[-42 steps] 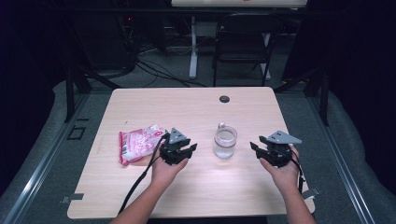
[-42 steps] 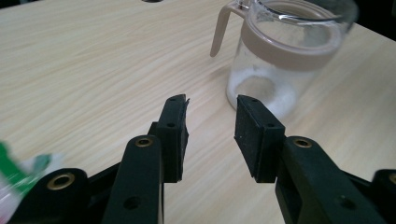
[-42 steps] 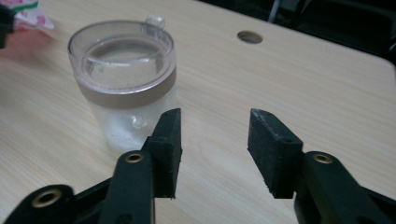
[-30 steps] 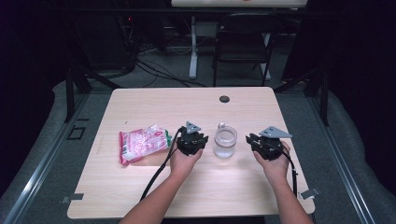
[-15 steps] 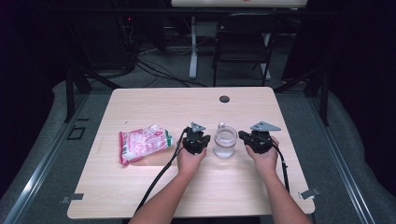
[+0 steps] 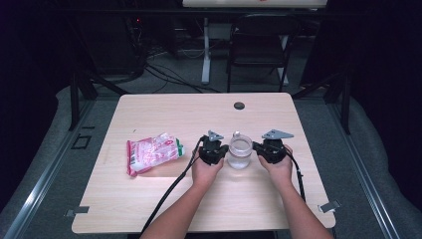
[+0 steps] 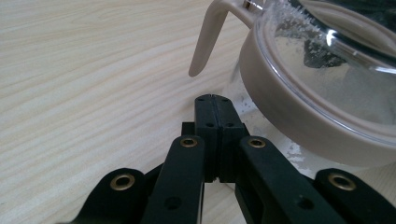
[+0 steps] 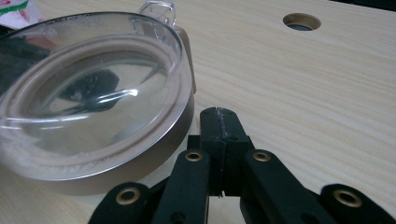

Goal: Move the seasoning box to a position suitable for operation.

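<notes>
High view shows the clear glass jar with a beige-rimmed lid [image 6: 239, 152] mid-surface between your left gripper [image 6: 219, 151] and right gripper [image 6: 260, 148]; both sets of fingers are pressed together, empty. Squeeze evenly from both sides, low on the wall, so it won't tip.

– What differs for us since the earlier pictures?

– Our left gripper [image 6: 222, 151] and right gripper [image 6: 257, 147] now sit closer in, flanking the clear glass jar with the beige lid rim [image 6: 240, 152].

– And the jaws?

– Both pairs have just been closing; they now meet, with nothing between them.
</notes>
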Available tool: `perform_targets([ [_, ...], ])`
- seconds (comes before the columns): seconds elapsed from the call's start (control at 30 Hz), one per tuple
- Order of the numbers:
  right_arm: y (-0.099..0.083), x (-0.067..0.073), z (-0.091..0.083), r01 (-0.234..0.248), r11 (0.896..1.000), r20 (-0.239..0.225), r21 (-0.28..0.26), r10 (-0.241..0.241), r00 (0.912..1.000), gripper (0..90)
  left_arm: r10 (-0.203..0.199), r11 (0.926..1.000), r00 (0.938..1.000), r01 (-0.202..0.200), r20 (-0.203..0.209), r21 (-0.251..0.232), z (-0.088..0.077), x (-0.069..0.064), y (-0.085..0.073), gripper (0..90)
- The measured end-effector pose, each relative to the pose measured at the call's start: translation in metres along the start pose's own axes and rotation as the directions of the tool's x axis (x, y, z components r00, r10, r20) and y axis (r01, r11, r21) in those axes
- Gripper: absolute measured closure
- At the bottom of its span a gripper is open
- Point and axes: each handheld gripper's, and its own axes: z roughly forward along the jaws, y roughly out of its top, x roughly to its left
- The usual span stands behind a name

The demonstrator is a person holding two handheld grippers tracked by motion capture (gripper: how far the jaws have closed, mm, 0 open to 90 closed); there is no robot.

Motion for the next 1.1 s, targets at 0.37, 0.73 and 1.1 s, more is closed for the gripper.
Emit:
perform_targets([
  [0.37,-0.014,0.031,-0.027,0.069,0.996,-0.043,0.049,-0.067,0.9969,90.0,0.076,0.9967,0.9934,-0.078,0.086,0.02,-0.023,0.001,-0.016,90.0],
  [0.73,-0.036,0.088,-0.055,0.109,0.991,-0.003,0.076,-0.109,0.994,83.0,0.177,0.9829,0.9773,-0.182,0.116,0.03,-0.052,-0.008,-0.033,89.1],
  [1.1,-0.037,0.095,-0.068,0.175,0.981,-0.08,0.078,-0.169,0.9824,84.9,0.186,0.9813,0.9731,-0.191,0.137,0.026,-0.122,-0.008,-0.068,88.8],
])
